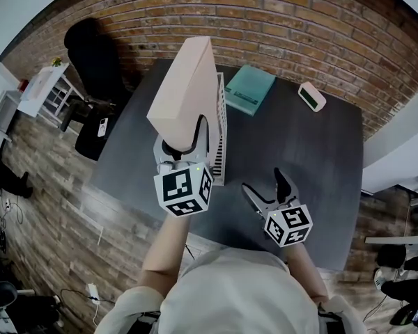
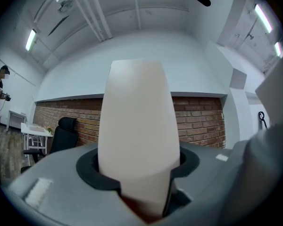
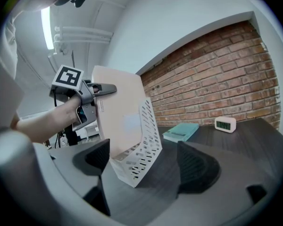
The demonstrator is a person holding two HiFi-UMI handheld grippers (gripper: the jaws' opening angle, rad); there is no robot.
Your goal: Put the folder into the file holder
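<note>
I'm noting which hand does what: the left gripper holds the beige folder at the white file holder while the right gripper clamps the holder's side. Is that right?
Not quite. The right gripper clamps nothing: the right gripper view shows its jaws apart and clear of the file holder. The left gripper does hold the folder there.

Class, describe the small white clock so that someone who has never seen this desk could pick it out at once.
Start at the dark table in front of the brick wall. Near its far edge, right of the teal book, sits the small white clock. Unlike the flat book, it is a rounded white block with a dark display.
</note>
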